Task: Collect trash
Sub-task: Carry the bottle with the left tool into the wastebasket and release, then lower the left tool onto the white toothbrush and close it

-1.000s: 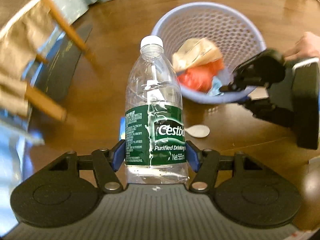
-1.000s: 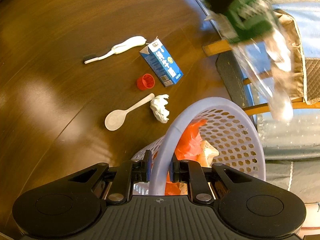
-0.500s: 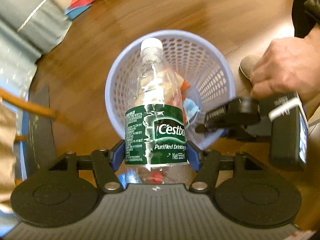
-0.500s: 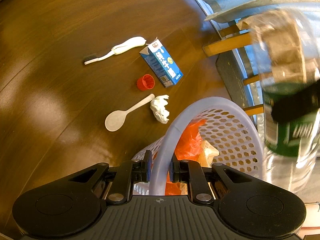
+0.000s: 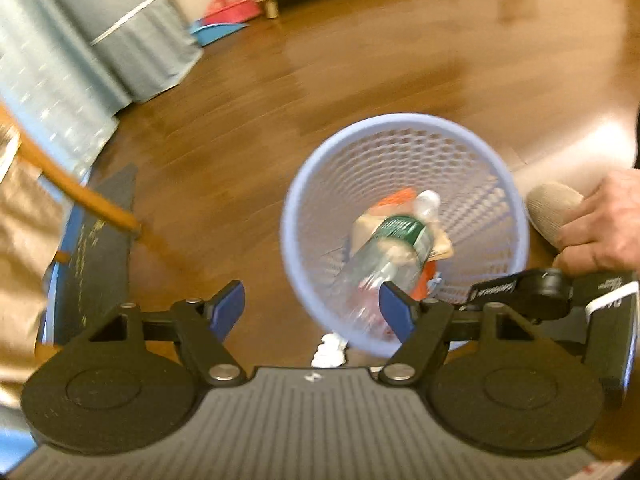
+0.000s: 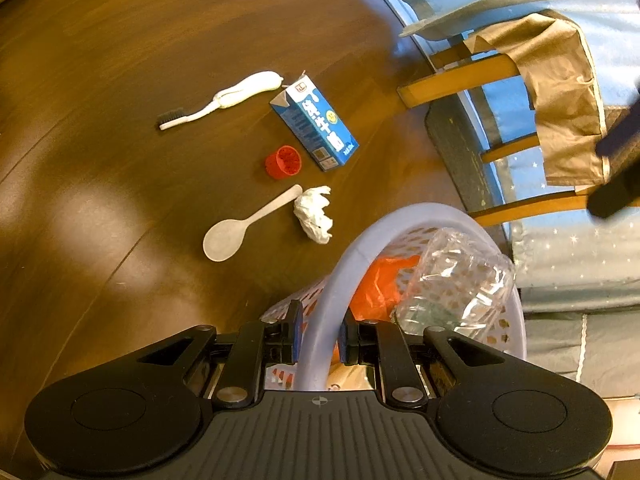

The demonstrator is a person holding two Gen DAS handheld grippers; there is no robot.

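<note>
**Desk:** What's the L tool doing over the basket?

**Me:** My left gripper (image 5: 312,306) hangs above the lavender mesh basket (image 5: 404,128), fingers spread wide w/ nothing between them. The blue pads (image 5: 230,306) touch no object. The clear water bottle (image 5: 390,246), green label, lies tilted inside the basket, cap end toward the far wall, resting on orange plastic (image 6: 378,280) and a tan wrapper (image 5: 366,228). Picture's blurred, so I can't tell whether the bottle has settled.

**Desk:** And the R tool?

**Me:** My right gripper (image 6: 319,334) is clamped on the basket rim, one finger outside the wall, one inside, pads pressed to the plastic band. My hand (image 5: 596,236) shows just right of the basket, gripping that tool's handle.

**Desk:** What's on the floor?

**Me:** All of it sits left of the basket on the dark wood floor (image 6: 100,60), seen from the R cam. Crumpled white tissue (image 6: 314,214) is nearest, just beside the basket. A white plastic spoon (image 6: 240,230) has its handle tip touching the tissue. A red cap (image 6: 283,162) sits beyond the spoon, close beside a blue milk carton (image 6: 316,126) lying flat. Farthest out is a white brush (image 6: 224,98) w/ dark bristles. A wooden chair (image 6: 480,76) draped in tan cloth stands on the far side of the basket.
</note>
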